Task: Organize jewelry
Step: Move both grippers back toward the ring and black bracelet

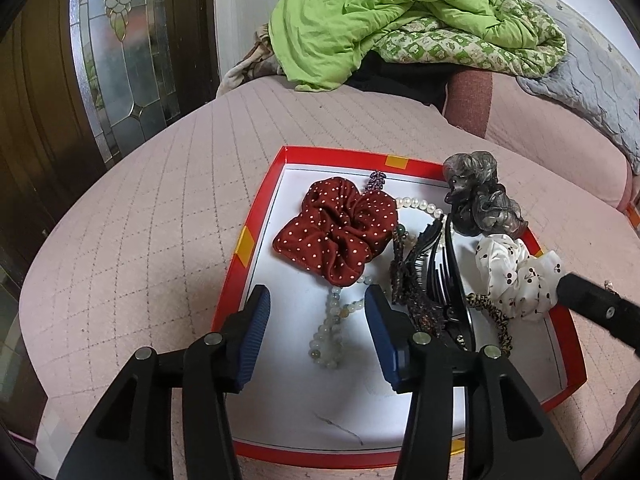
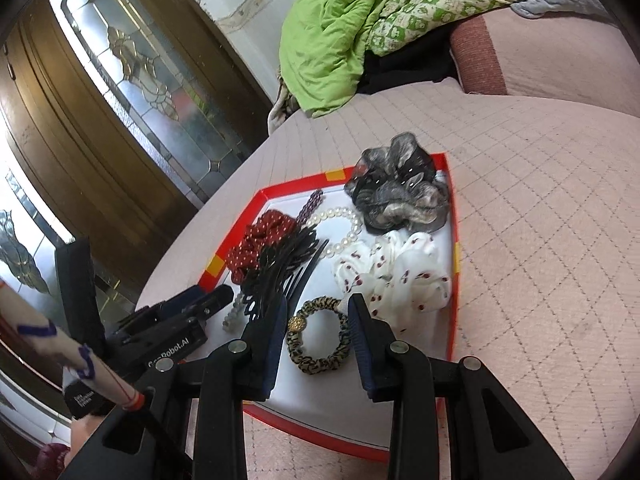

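The left gripper [image 1: 316, 332] holds its blue-padded fingers [image 1: 256, 332] spread apart with nothing between them, poised over a pale green bead bracelet [image 1: 330, 332] whose strand runs roughly away from the camera toward the red polka-dot scrunchie [image 1: 340, 228]. The right gripper [image 2: 316, 344] is likewise parted and empty, its fingers [image 2: 362, 344] flanking a leopard-print hair tie [image 2: 316, 336] that lies flat as a ring, a small gold bead on its left side. All of these lie inside a shallow red-rimmed tray [image 1: 244, 248] with a white floor, set on a pink quilted bed [image 1: 140, 220]. Just right of the bracelet in the left wrist view, a dark glittery clip [image 1: 412, 292] and a black hair comb [image 1: 444, 272] lie with their long axes running from near to far, the comb's teeth pointing left; they sit between the two grippers' targets. A string of white pearls [image 2: 344, 228] curves behind them, partly hidden by the comb. A white cherry-print scrunchie [image 2: 400, 276] lies just beyond the hair tie, touching it, and a grey sheer scrunchie [image 2: 400, 196] sits at the tray's far right corner, overlapping the rim. A small purple beaded clip [image 2: 312, 206] points toward the far edge. Beyond the tray, a green quilt [image 1: 392, 12] is heaped at the bed's far end, and a dark wooden door with leaded glass [image 2: 132, 76] stands to the left.
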The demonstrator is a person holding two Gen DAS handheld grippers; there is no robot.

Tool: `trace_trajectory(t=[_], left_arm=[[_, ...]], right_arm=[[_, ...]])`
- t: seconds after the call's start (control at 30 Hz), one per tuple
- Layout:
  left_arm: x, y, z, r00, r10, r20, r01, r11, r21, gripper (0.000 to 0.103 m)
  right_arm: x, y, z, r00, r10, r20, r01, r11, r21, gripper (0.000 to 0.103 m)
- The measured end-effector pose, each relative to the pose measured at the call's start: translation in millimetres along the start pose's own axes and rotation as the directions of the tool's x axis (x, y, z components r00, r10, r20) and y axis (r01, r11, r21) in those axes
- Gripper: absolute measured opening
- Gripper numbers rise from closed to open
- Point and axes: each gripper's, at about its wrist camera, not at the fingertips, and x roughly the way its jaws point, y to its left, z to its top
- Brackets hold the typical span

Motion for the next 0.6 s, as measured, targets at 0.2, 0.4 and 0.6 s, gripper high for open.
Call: trace_trajectory(t=[0.2, 0.4, 0.6], left_arm=[[-8, -14, 0, 0.999, 0.022, 0.037, -0.023, 0.999, 0.029, 0.052], [-19, -27, -3, 0.996, 0.036, 0.078, -0.040, 0.998, 0.051, 0.052], [-35, -48, -12, 0.992, 0.043, 0.119, -0.056, 0.993, 0.103, 0.052]], right_arm=[[-20, -11, 5, 0.999, -0.006, 0.038, 0.005, 1.000, 0.029, 0.035], [-57, -34, 13, 0.994, -0.023, 0.110, 0.014, 0.996, 0.083, 0.035], [-110, -81, 18, 0.979, -0.065, 0.192, 0.027, 0.980, 0.195, 0.035]])
